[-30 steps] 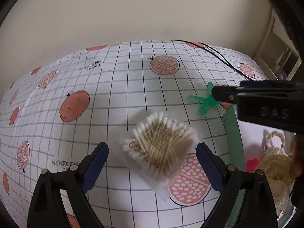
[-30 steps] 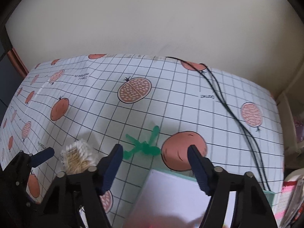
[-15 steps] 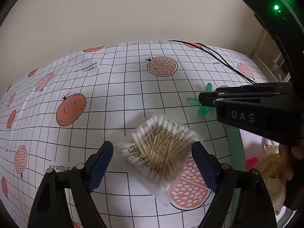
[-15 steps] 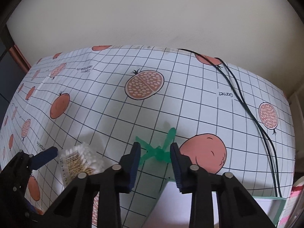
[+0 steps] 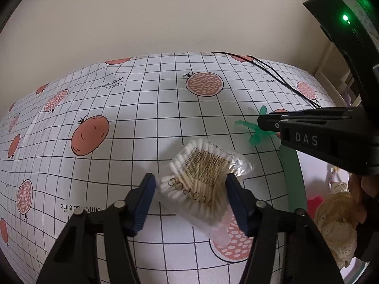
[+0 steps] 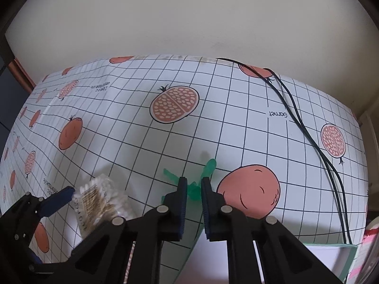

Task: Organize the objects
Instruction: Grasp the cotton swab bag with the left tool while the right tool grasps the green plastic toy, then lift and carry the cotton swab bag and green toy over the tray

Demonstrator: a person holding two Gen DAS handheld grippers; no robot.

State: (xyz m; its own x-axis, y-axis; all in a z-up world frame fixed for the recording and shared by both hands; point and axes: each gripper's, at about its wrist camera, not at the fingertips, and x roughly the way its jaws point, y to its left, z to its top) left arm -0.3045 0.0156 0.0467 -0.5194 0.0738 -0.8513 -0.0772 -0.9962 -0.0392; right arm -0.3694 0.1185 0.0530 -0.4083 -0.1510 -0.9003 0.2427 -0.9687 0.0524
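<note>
A clear bag of cotton swabs (image 5: 201, 182) sits between the pads of my left gripper (image 5: 190, 189), which is shut on it; the bag looks raised and tilted over the tablecloth. It also shows in the right wrist view (image 6: 97, 198). A small green plastic clip (image 6: 194, 184) lies on the cloth between the pads of my right gripper (image 6: 193, 189), which is shut on it. The clip also shows in the left wrist view (image 5: 253, 130), beside the right gripper's black body (image 5: 319, 137).
The grid tablecloth with pomegranate prints (image 6: 175, 106) runs back to a beige wall. A green-rimmed white box (image 5: 290, 165) holds a cream lace item (image 5: 336, 215) at right. A black cable (image 6: 305, 127) runs across the right side.
Both grippers have closed: the left on the cotton swab bag, which has tipped up, and the right on the green clip after moving forward to it.
</note>
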